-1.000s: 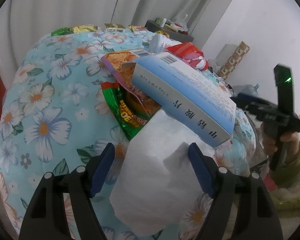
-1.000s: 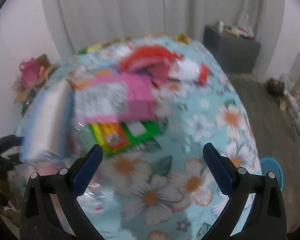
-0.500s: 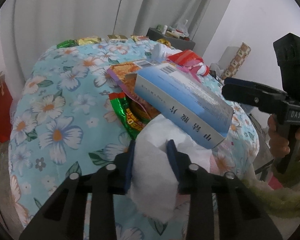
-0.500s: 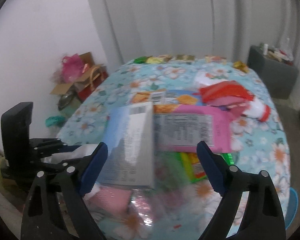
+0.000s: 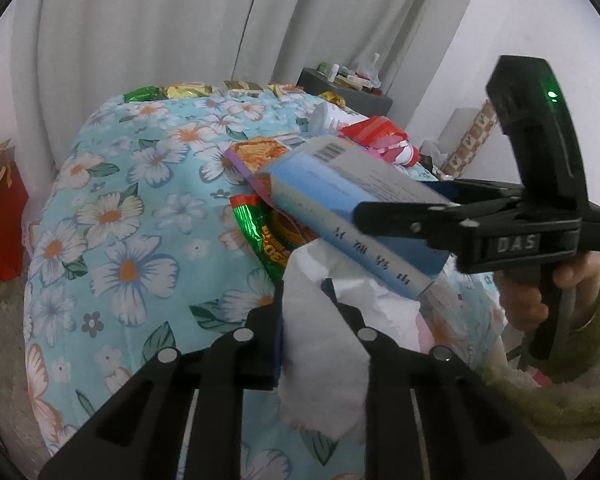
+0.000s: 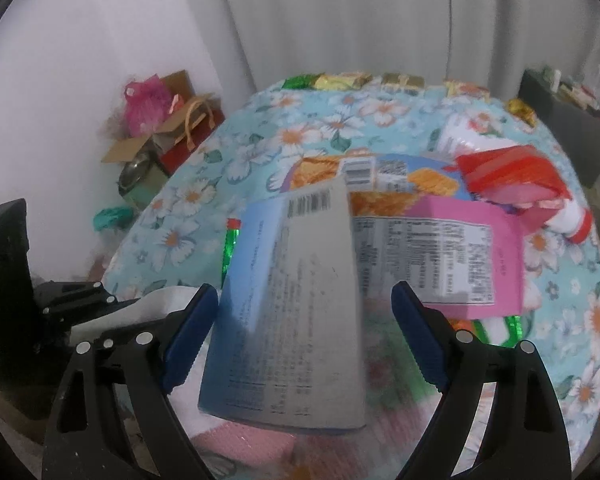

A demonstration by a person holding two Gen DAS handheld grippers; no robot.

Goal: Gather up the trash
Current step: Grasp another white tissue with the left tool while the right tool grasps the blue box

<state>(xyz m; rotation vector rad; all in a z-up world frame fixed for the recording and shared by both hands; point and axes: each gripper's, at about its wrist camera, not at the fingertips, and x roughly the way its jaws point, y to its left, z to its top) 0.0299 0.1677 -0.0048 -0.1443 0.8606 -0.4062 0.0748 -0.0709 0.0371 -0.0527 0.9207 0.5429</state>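
My left gripper is shut on a crumpled white tissue at the near edge of the flowered table. A long blue-and-grey medicine box lies tilted on the trash pile just beyond the tissue. My right gripper is open, its blue pads on either side of that box, apart from it. It also shows from the side in the left wrist view. A green snack wrapper and an orange packet lie under the box.
A pink box, a red packet and a white bottle lie on the table's right part. Several foil wrappers line the far edge. A red gift bag and cardboard boxes stand on the floor at left.
My left gripper closed on the tissue and lifted it a little. My right gripper swung in from the right and now straddles the blue-and-grey box.
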